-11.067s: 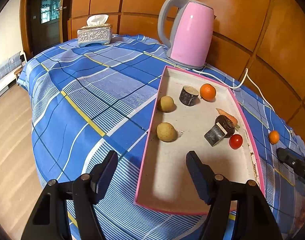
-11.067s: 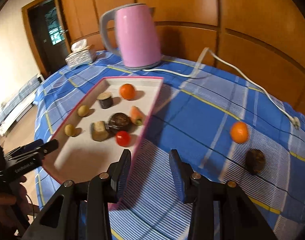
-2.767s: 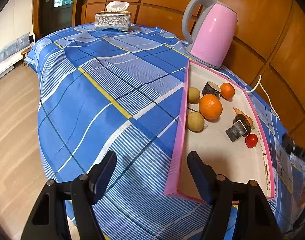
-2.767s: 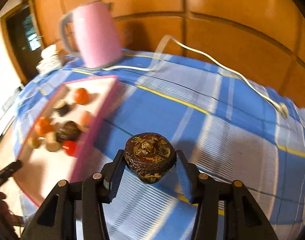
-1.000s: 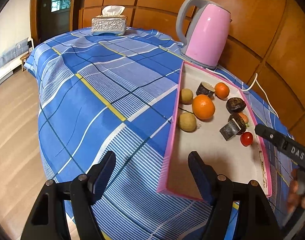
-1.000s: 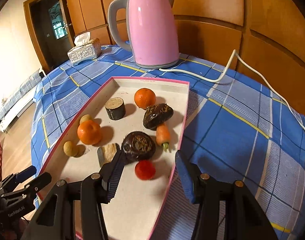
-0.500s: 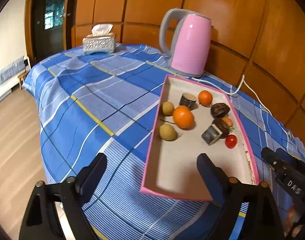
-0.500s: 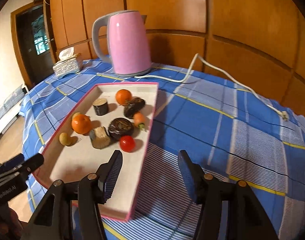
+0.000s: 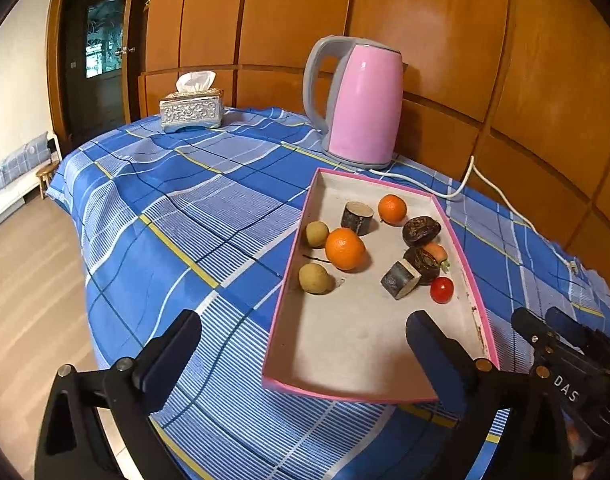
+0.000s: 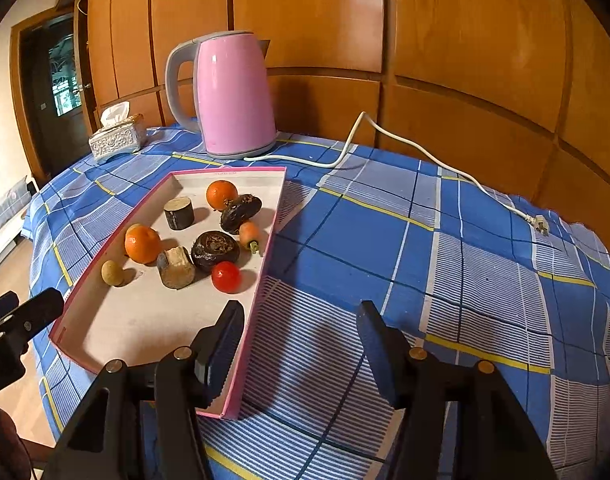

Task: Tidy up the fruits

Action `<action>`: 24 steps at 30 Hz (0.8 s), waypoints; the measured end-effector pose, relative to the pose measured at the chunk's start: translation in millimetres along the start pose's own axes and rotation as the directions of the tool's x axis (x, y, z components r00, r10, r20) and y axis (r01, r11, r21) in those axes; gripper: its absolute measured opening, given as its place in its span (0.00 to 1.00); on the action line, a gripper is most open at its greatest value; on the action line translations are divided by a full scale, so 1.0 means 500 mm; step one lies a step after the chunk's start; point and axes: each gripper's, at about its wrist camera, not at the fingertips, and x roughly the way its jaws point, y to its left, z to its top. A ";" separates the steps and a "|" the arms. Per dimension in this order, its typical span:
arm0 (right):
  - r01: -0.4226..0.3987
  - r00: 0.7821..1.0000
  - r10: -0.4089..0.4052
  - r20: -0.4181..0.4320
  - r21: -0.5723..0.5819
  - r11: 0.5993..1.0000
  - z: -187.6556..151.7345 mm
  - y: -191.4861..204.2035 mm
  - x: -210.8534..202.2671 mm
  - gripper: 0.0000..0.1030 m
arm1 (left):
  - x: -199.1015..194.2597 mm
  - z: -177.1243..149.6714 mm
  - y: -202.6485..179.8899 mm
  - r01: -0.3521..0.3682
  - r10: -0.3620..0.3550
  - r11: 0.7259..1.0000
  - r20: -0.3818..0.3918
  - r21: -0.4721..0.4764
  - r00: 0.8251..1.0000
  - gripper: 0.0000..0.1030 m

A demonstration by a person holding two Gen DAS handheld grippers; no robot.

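Two glossy round oranges (image 9: 345, 249) in shallow pink-rimmed tray (image 9: 481, 312), both tongs (image 9: 303, 344) (image 10: 299, 334) spread apart, empty.

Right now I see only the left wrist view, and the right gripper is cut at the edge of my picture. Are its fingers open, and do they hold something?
Observer: The right gripper is open; nothing is between its fingers.
Operator: What is the orange piece behind the dark fruit in the tray?
Observer: A small carrot with a green stub, lying beside the tray's right wall.
Operator: Where does the right gripper stand?
Observer: One finger appears over the tray's near right corner, the other over the blue tablecloth.
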 end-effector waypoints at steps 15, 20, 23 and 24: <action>0.001 1.000 -0.001 0.002 -0.001 1.000 0.001 0.002 -0.003 0.58 | 0.003 -0.001 0.008 -0.030 0.030 0.999 0.003 -0.028 1.000 1.00; 0.002 1.000 -0.002 0.000 -0.005 1.000 0.002 0.003 -0.002 0.58 | 0.008 -0.002 0.010 -0.013 0.012 0.999 -0.011 -0.041 1.000 1.00; 0.002 1.000 -0.002 -0.004 -0.007 1.000 0.001 0.004 0.000 0.58 | 0.013 -0.003 0.009 -0.023 0.022 0.999 -0.026 -0.035 0.999 1.00; 0.002 1.000 -0.002 -0.005 -0.007 1.000 0.001 0.004 0.001 0.58 | 0.015 -0.003 0.008 -0.025 0.024 0.999 -0.029 -0.033 0.999 1.00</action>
